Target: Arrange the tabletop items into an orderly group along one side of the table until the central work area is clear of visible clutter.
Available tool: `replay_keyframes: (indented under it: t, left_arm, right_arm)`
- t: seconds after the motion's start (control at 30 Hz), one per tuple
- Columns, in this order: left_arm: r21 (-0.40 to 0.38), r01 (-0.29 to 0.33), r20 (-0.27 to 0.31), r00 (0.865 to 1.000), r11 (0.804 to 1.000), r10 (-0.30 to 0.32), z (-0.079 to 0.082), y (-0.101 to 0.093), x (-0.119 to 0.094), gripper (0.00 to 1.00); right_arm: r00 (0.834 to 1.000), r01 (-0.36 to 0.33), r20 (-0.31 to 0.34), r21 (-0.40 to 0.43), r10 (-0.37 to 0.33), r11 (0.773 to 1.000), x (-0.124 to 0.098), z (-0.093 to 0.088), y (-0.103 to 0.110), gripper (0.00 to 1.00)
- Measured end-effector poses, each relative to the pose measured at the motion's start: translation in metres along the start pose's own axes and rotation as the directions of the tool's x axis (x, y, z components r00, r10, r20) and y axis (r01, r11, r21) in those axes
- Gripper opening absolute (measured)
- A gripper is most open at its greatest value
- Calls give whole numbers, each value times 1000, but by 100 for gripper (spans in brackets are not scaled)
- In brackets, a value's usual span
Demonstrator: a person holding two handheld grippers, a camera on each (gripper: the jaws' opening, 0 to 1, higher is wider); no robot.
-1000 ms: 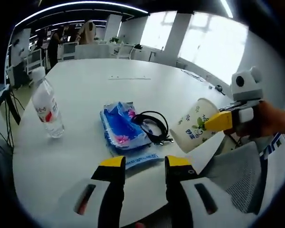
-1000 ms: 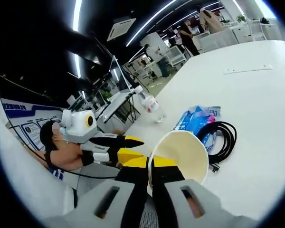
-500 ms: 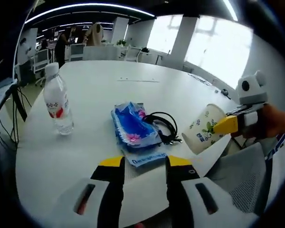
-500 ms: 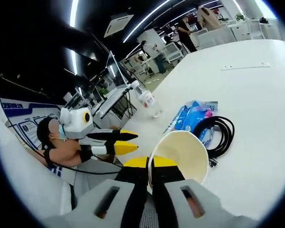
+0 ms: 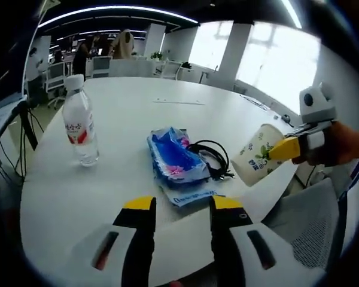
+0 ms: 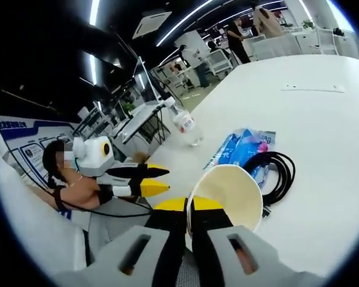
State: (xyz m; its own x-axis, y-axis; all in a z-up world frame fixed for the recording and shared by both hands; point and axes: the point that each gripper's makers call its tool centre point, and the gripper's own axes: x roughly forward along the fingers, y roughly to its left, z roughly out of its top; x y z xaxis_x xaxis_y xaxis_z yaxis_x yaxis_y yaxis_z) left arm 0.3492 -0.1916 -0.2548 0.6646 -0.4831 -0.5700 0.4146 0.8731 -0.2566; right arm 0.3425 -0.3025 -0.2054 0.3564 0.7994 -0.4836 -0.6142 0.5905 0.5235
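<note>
White paper, printed with a green sprig, makes up the cup [image 5: 258,162] that the right gripper [image 6: 188,206] holds by its rim, one jaw inside the wall and one outside, clamped tight. Over the last second the cup stays pinched the same way in the right gripper view, tilted with its mouth open toward the camera, hanging in the air just beside the near edge of the table [image 5: 137,119] and not yet set down. The left gripper [image 5: 175,204] has its jaws apart and empty; in its view the whole scene has slid rightward, which is the camera swinging, not the items moving. Taking the blue packet [image 5: 175,160] as landmark: the black cable [image 5: 212,160] lies coiled touching its right side, the water bottle [image 5: 81,128] stands upright well to its left, and the cup hovers beyond the cable, further right. So the packet, cable and bottle sit unmoved in the middle, and my judgement is the grouping has barely begun; the cup looks like the first piece on its way to a side
</note>
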Motion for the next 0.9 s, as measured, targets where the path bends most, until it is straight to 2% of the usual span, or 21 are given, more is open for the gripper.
replay_keyframes:
  t: [0.27,0.53,0.9]
  left_arm:
    - [-16,5,18,1000,1000,-5,2,3,-1,36]
    - [-36,7,33,999,999,-5,3,7,-3,37]
    - [-51,-3,54,999,999,6,5,14,-7,38]
  right_arm:
    - [1000,-8,-26,-45,6,999,14,17,1,0]
    - [998,-28,-51,-128,22,991,33,44,5,0]
    - [997,-40,-78,-176,27,984,63,59,10,0]
